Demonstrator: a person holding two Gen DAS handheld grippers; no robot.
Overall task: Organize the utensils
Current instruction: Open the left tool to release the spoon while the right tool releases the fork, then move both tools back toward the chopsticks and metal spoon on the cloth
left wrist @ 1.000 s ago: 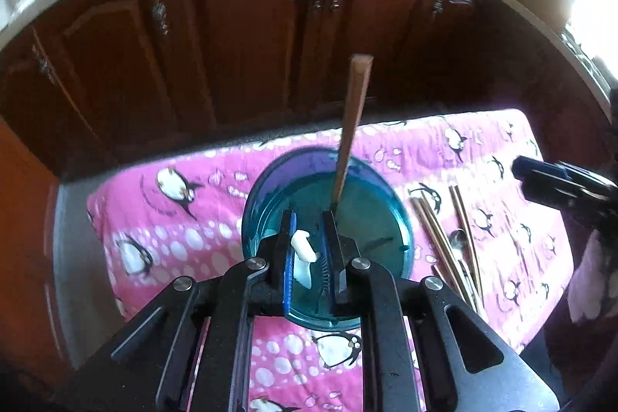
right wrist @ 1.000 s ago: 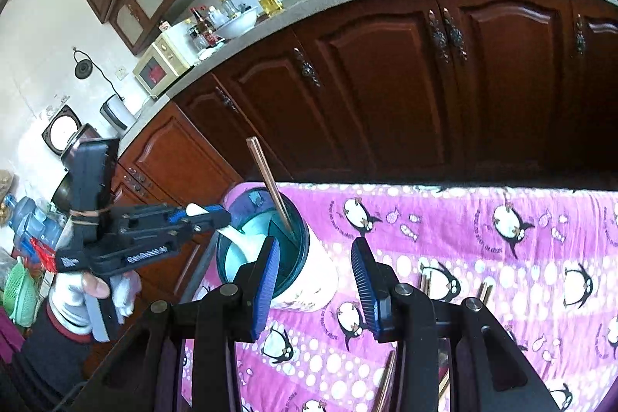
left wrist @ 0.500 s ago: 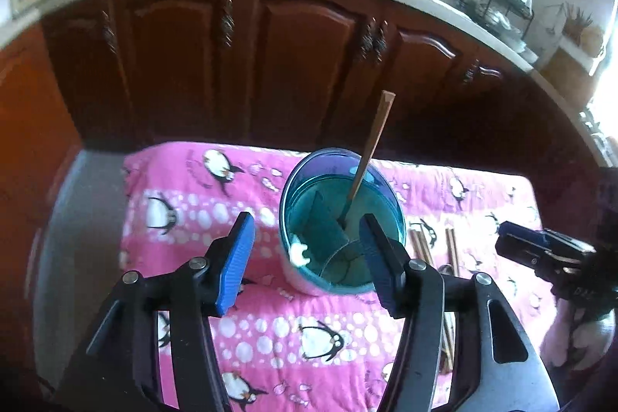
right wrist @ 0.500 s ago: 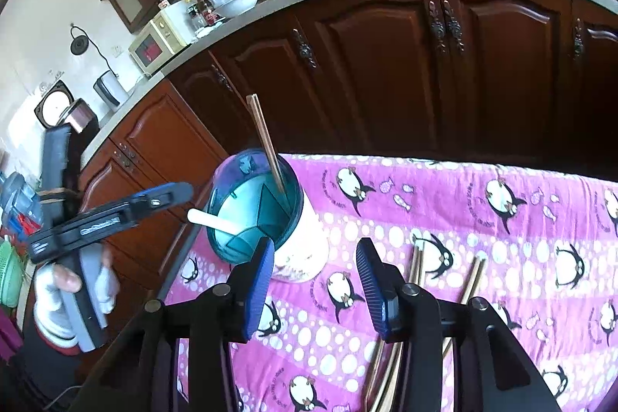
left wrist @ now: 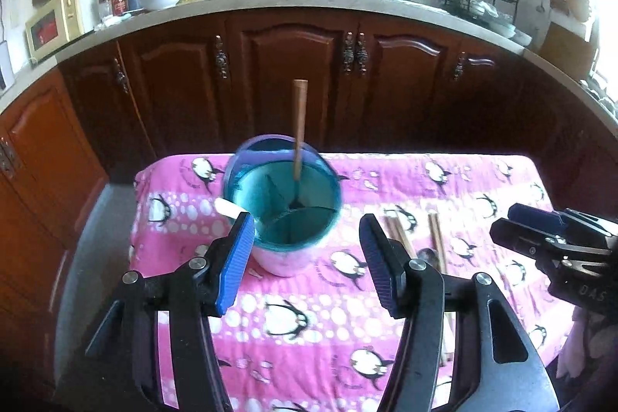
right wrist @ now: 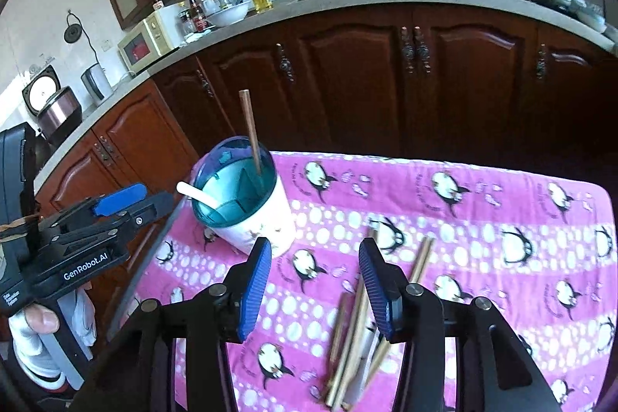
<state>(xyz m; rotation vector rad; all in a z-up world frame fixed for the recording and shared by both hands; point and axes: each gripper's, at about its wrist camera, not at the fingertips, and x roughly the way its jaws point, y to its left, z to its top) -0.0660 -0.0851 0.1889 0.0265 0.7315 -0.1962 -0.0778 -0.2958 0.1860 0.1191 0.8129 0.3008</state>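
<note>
The left gripper (left wrist: 307, 257) hovers level just near of the utensil holder (left wrist: 284, 203) — its blue fingers (left wrist: 236, 267) spread wide and holding nothing — while a gloved hand (right wrist: 46, 331) grips its handle at the far-left of the right wrist view. The right gripper (right wrist: 313, 290), jaws likewise parted and empty, hangs above the loose chopsticks (right wrist: 357, 327) lying on the penguin cloth (right wrist: 483, 246) to the right of the holder. Inside the holder (teal, divided into compartments) stand 1 chopstick (left wrist: 298, 126), upright at the far side, and a white spoon (right wrist: 197, 195) leaning over the left rim.
</note>
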